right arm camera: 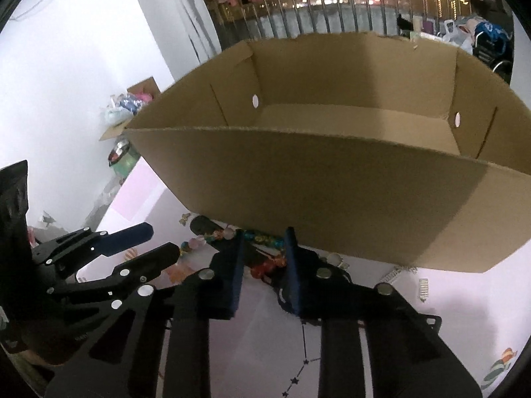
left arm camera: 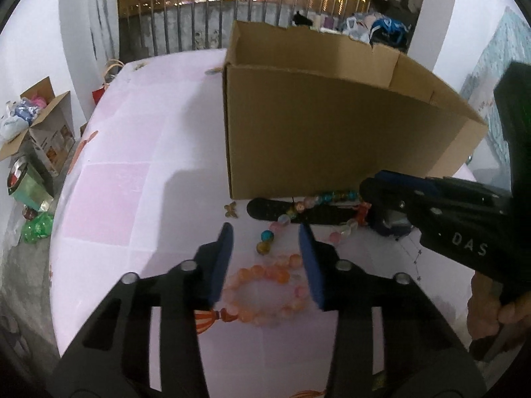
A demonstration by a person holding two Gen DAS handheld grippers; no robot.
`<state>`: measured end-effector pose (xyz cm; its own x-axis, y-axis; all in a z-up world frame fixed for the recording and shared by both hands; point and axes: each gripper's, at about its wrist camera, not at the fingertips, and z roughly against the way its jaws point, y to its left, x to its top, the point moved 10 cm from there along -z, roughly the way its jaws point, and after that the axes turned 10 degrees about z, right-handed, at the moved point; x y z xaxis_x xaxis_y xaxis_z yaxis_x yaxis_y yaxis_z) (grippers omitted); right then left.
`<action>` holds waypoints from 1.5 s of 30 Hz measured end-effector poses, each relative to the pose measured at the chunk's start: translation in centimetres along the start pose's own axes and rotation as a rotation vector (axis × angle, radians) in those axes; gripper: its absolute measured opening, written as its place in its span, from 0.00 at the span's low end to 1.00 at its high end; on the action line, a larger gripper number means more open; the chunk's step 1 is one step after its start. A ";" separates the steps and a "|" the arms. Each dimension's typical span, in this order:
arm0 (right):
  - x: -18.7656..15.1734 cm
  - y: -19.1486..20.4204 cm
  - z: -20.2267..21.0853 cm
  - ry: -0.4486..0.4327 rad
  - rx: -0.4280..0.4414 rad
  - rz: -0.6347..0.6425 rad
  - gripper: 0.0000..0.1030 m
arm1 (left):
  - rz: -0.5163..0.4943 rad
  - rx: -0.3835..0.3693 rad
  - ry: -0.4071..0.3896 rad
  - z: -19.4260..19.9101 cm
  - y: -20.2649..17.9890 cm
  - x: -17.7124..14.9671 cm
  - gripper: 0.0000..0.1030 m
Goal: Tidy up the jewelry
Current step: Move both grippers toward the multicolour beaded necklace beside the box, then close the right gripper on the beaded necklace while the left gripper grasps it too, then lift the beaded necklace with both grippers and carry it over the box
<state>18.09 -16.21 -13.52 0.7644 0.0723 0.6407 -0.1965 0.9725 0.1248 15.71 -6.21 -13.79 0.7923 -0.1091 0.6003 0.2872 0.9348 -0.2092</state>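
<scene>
Matt brown cardboard box; glossy glass-like bead bracelet.

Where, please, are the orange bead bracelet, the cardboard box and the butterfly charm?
orange bead bracelet (left arm camera: pixel 265 273): left wrist view, upper bead arc.
cardboard box (left arm camera: pixel 315 139): left wrist view, near wall.
butterfly charm (left arm camera: pixel 230 209): left wrist view, its middle.

Tight room in front of the box, open worktop to the left

The cardboard box walls off the centre and right of the left wrist frame; beads and a black strap crowd its foot, touching it. The right gripper blocks the right side there. The pink worktop at centre left lies bare, as does the box's open top.
</scene>
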 end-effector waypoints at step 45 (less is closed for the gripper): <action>1.3 2.4 4.8 -0.041 0.221 0.232 0.10 | 0.049 0.148 -0.123 6.2 -2.9 3.2 0.08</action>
<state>15.68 -14.82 -8.69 0.6588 0.2729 0.7011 -0.4947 0.8592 0.1304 14.14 -7.16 -6.50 0.7288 -0.0283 0.6841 0.1603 0.9784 -0.1303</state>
